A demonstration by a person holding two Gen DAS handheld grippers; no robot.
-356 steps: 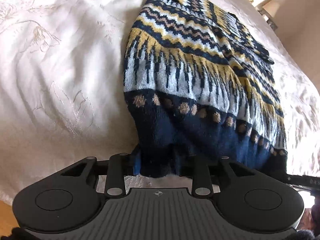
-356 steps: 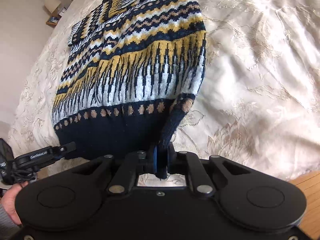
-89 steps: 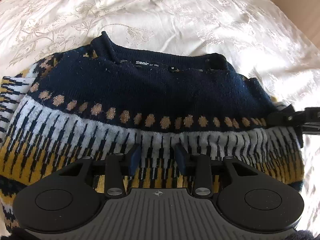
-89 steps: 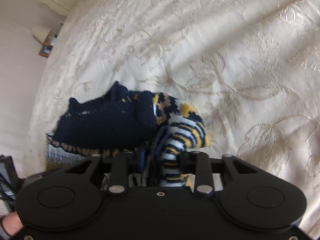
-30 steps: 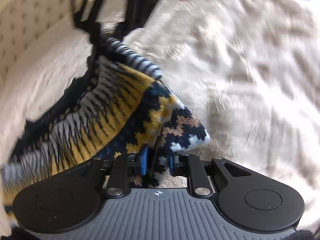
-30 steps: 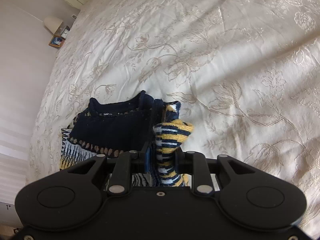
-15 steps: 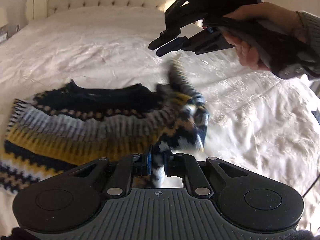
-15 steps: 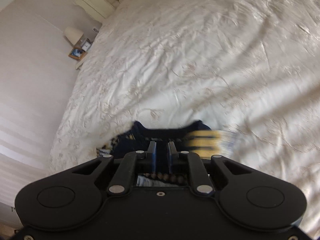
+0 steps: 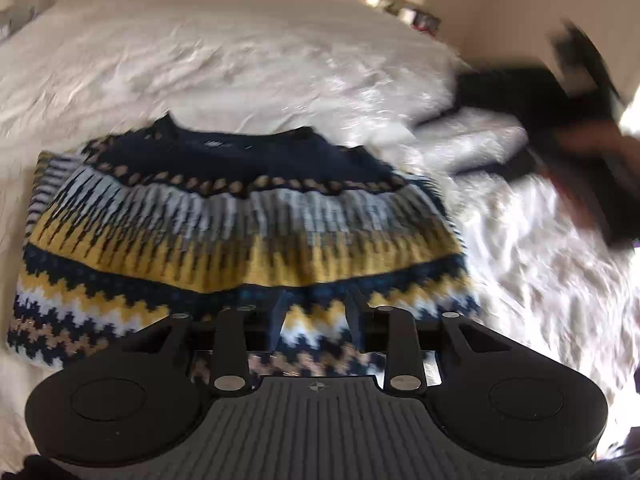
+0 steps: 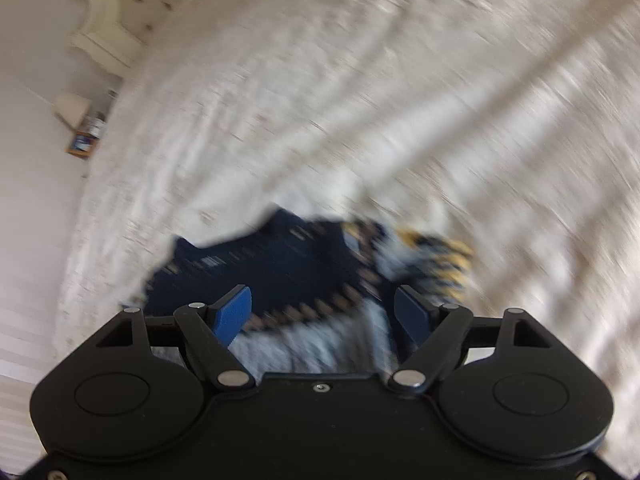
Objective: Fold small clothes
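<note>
A navy, yellow and white patterned knit sweater (image 9: 240, 232) lies folded on the cream bedspread (image 9: 240, 52), navy collar edge at the far side. My left gripper (image 9: 316, 312) is open and empty just above its near zigzag band. My right gripper (image 10: 324, 316) is open and empty above the sweater (image 10: 280, 272), which shows blurred below it with a striped bunch at its right. The right gripper also shows as a dark blur at the right of the left wrist view (image 9: 580, 120).
The embroidered bedspread (image 10: 360, 100) stretches all around the sweater. A tufted headboard (image 10: 120, 12) stands at the far end. A bedside stand with a lamp (image 10: 80, 120) is at the far left, and small items (image 9: 416, 16) sit by the wall.
Both grippers have let go of the sweater and opened. The lifted sleeve bunch has dropped onto the folded sweater. The right gripper has pulled away to the right; both views are motion blurred.
</note>
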